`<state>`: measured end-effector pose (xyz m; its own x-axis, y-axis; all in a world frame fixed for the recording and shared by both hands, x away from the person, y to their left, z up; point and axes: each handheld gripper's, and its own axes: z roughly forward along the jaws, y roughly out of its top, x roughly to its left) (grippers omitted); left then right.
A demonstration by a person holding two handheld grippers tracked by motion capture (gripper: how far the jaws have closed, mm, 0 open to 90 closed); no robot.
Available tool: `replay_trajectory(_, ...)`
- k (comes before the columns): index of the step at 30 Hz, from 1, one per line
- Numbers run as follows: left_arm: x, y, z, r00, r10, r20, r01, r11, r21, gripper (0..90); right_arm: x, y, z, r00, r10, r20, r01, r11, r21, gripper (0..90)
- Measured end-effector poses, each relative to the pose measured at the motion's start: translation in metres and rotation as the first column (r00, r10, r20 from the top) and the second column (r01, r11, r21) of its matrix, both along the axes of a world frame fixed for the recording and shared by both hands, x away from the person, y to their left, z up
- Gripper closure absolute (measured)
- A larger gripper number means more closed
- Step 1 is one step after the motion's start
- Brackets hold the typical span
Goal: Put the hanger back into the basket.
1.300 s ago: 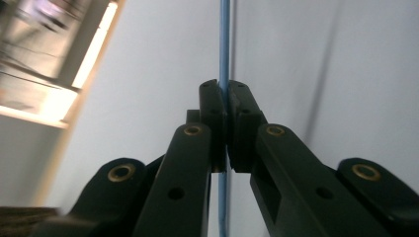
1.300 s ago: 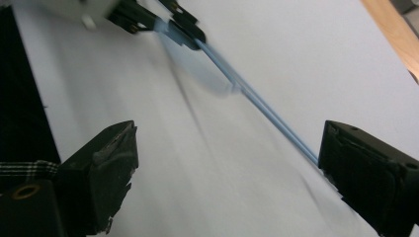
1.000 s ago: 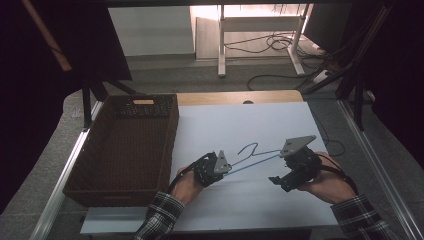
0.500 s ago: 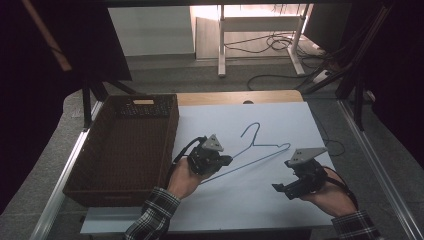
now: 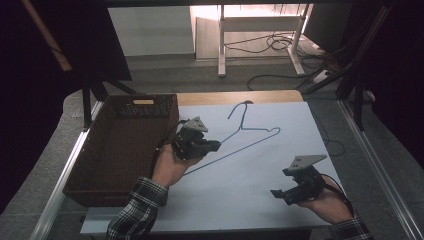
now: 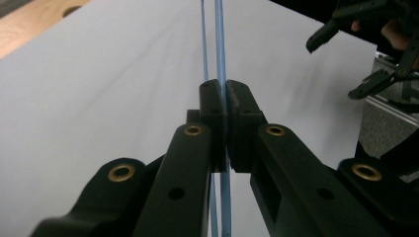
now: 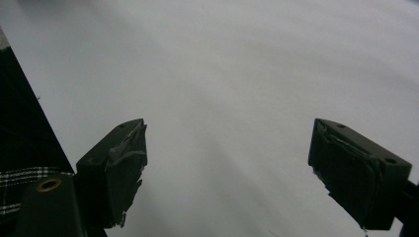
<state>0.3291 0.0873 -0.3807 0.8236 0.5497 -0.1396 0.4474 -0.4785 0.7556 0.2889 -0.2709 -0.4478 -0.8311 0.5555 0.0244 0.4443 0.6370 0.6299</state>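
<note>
A thin blue wire hanger (image 5: 250, 131) is held up over the white table sheet (image 5: 280, 165), its hook toward the far edge. My left gripper (image 5: 212, 146) is shut on the hanger's long lower wire near its left end; in the left gripper view the blue wire (image 6: 220, 59) runs up from between the closed jaws. My right gripper (image 5: 280, 194) is at the front right of the sheet, open, with nothing between its fingers (image 7: 123, 158). It also shows in the left gripper view as the other gripper (image 6: 365, 49) at the upper right.
A dark brown wicker basket (image 5: 95, 160) stands at the left of the table, right beside my left hand. The wooden table edge (image 5: 240, 96) runs along the far side. Metal rails border the table left and right; cables lie on the floor beyond.
My left gripper has lifted the hanger and carried it left toward the basket. My right gripper has let go and drawn back toward the front right, open.
</note>
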Motion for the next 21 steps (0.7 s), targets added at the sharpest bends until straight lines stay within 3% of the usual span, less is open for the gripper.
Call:
replay_trajectory(10,-0.002,0.041,0.022,0.9967,0.078,0.022,-0.078,0.9964,-0.036,88.0,0.001,0.001,-0.008,0.9998,0.001,-0.019,-0.001,1.000,-0.008,17.1)
replay_trajectory(11,-0.004,0.054,0.025,0.9939,0.105,0.035,-0.103,0.9937,-0.044,88.0,0.001,0.001,-0.008,0.9997,0.000,-0.023,0.000,1.000,-0.005,17.2)
replay_trajectory(15,-0.006,0.070,0.029,0.9895,0.136,0.048,-0.133,0.9895,-0.056,88.0,0.001,0.000,-0.012,0.9995,-0.005,-0.031,0.005,1.000,-0.004,17.4)
replay_trajectory(18,-0.010,0.091,0.033,0.9805,0.186,0.064,-0.182,0.9810,-0.068,88.0,0.001,0.002,-0.016,0.9994,-0.004,-0.033,0.004,1.000,-0.004,17.4)
replay_trajectory(19,-0.010,0.091,0.033,0.9805,0.186,0.064,-0.182,0.9810,-0.068,88.0,0.001,0.002,-0.016,0.9994,-0.004,-0.033,0.004,1.000,-0.004,17.4)
replay_trajectory(20,-0.013,0.101,0.035,0.9752,0.208,0.074,-0.204,0.9768,-0.065,88.0,0.001,0.002,-0.017,0.9995,0.001,-0.033,-0.001,1.000,0.001,17.2)
replay_trajectory(21,-0.013,0.101,0.035,0.9752,0.208,0.074,-0.204,0.9768,-0.065,88.0,0.001,0.002,-0.017,0.9995,0.001,-0.033,-0.001,1.000,0.001,17.2)
